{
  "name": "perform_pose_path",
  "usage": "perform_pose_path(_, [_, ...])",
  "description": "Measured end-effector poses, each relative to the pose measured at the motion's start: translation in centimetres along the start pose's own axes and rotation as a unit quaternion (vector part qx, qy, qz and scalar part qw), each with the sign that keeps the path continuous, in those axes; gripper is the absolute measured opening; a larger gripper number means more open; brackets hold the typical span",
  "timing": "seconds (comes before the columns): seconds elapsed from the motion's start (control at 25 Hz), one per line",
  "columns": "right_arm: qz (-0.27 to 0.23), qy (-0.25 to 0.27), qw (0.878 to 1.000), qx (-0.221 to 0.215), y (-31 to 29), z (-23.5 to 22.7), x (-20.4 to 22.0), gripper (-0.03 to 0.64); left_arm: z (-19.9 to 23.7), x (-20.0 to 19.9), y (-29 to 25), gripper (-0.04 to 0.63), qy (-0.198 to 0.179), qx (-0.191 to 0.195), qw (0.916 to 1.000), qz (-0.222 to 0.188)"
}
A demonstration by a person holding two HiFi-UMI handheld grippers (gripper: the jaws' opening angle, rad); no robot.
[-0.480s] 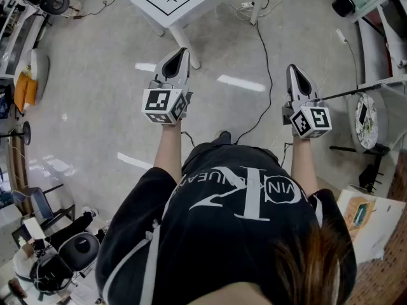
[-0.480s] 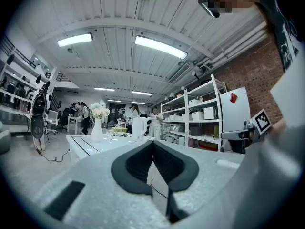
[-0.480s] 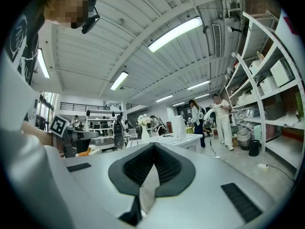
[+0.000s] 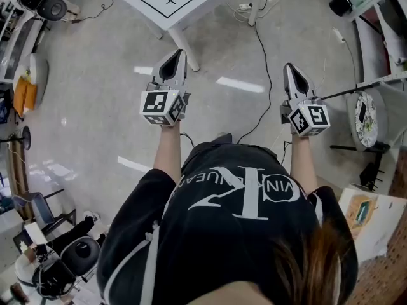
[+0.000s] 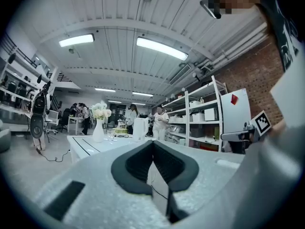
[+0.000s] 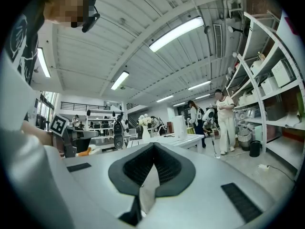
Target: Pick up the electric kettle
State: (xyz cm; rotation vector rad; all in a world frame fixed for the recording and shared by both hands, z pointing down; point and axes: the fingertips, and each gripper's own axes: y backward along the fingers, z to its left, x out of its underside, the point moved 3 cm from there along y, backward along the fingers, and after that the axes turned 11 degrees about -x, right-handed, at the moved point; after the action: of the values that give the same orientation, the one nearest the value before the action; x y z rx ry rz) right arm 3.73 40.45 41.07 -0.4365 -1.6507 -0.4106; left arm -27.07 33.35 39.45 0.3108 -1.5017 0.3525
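Observation:
The white electric kettle (image 5: 139, 129) stands on a white table (image 5: 90, 144) some way ahead, small in the left gripper view. It also shows in the right gripper view as a white kettle (image 6: 179, 126) on the table (image 6: 183, 140). In the head view only the table's corner (image 4: 172, 5) shows, without the kettle. My left gripper (image 4: 180, 53) and right gripper (image 4: 287, 67) are held level over the floor, short of the table. Both are shut with nothing between the jaws, as seen at the left gripper (image 5: 152, 144) and the right gripper (image 6: 152, 146).
A vase of white flowers (image 5: 98, 128) stands on the table to the left of the kettle. People stand behind the table by metal shelving (image 5: 200, 123). A black cable (image 4: 264, 62) runs across the floor between the grippers. A stand with equipment (image 5: 38, 123) is at the left.

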Motion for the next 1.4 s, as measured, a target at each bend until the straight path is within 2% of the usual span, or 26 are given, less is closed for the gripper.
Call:
perform_pose_path(0.28, [0.002,-0.001,1.000,0.003,-0.4,1.6,0.3,-0.003,1.7,0.1,0.7,0.009,0.005,-0.003,1.0000,0.001])
perform_pose_path(0.44, [-0.004,-0.017,1.000,0.003,0.4,2.0,0.6,-0.002,1.2,0.9,0.8,0.009,0.013,0.008,0.9998,0.009])
perform_pose_path(0.68, [-0.017,-0.032,0.999,0.010,0.4,1.4,0.0,0.083,0.4,1.1,0.7,0.009,0.005,0.022,0.9997,0.012])
perform_pose_path(0.76, [-0.022,-0.036,0.999,0.009,0.0,1.1,-0.3,0.124,0.9,1.0,0.6,0.009,0.005,0.018,0.9997,0.014])
perform_pose_path(0.88, [-0.026,-0.040,0.999,0.003,-0.7,0.7,-0.5,0.149,1.6,1.1,0.2,0.009,0.012,0.008,0.9998,0.015])
perform_pose_path(1.08, [-0.029,-0.046,0.999,0.000,-2.8,-1.0,-0.2,0.163,2.4,1.5,-2.1,0.009,0.011,0.006,0.9997,0.021])
perform_pose_path(1.4, [-0.019,-0.049,0.999,-0.013,-7.8,-5.2,-0.1,0.170,2.9,1.0,-9.1,0.009,0.012,0.012,0.9996,0.023])
